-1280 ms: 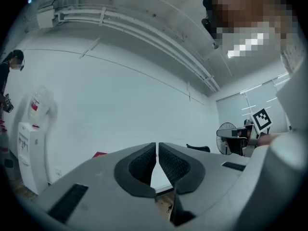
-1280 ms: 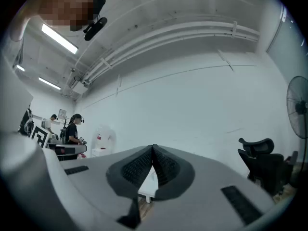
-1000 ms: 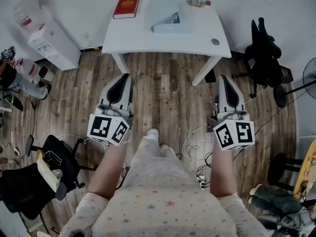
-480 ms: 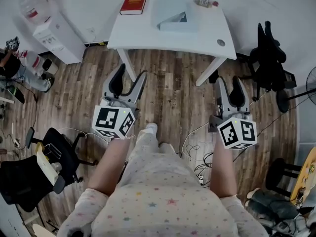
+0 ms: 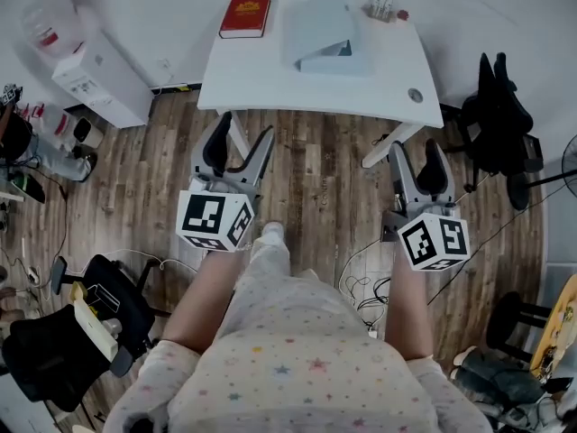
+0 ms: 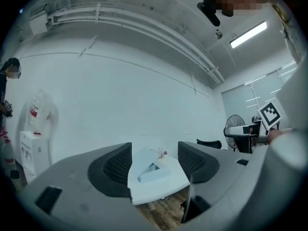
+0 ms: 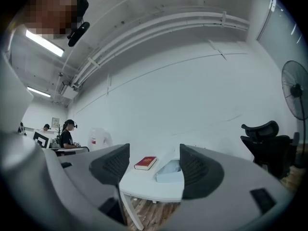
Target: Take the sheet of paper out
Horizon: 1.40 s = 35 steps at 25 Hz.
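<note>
Starting at the left gripper, its fingers are seen spread wide, having just been opening, and nothing is held between them; only the distant table is framed in the gap. The right gripper is likewise shown with its fingers spread apart and nothing pinched. Both grippers are held level over the wooden floor, side by side and well apart, and are pointed toward twelve o'clock in the head view.

Beyond them a white table is placed against the wall. A pale blue case with its flap raised is lain on the tabletop, at one o'clock from the left gripper and eleven o'clock from the right. The sheet of paper cannot be told apart from this case in any view. A red book is set at nine o'clock from the case, apart from it, and small bottles are stood at two o'clock, near the table's far corner.

A water dispenser is seen at nine o'clock from the table, and a black office chair at four o'clock.
</note>
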Each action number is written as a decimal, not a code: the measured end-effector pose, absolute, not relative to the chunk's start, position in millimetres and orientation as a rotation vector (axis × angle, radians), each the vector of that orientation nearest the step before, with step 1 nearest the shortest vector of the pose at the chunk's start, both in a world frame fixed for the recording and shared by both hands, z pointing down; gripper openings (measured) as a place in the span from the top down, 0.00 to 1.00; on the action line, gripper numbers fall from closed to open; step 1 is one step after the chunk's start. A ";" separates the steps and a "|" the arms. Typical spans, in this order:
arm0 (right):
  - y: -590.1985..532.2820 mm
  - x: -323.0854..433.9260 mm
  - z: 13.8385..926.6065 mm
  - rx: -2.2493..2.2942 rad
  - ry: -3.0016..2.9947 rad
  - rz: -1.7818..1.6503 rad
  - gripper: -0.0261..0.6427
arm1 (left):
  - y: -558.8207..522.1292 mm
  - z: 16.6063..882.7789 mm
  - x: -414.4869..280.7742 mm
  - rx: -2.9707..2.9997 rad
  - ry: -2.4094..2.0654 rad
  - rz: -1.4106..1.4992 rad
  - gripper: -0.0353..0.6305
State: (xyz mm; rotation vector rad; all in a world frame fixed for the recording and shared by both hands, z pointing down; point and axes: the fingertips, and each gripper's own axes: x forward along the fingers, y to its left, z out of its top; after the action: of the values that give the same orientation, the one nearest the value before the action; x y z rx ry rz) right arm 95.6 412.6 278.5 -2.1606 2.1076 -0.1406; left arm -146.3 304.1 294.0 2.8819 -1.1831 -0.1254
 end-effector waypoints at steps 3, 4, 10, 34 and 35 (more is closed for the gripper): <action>378.2 91.2 273.9 -2.177 2.085 -0.120 0.50 | 266.6 291.4 -146.6 2.902 -1.145 -0.133 0.53; 366.5 88.2 272.2 -2.176 2.082 -0.116 0.50 | 254.2 290.7 -148.5 2.908 -1.135 -0.134 0.53; 309.7 70.6 270.1 -2.178 2.065 -0.123 0.50 | 188.8 291.5 -159.1 2.923 -1.090 -0.136 0.53; 199.8 119.8 299.6 -2.196 2.093 -0.235 0.51 | 78.1 328.4 -114.3 2.838 -1.094 -0.065 0.53; 191.7 127.7 299.6 -2.191 2.098 -0.238 0.51 | 71.3 329.0 -106.3 2.834 -1.096 -0.061 0.53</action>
State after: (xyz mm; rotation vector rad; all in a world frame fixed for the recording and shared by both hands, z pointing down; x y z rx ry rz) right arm 127.7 191.7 299.6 -2.1910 2.0975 -0.2378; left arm -106.3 71.3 329.0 2.8336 -1.0962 -0.0608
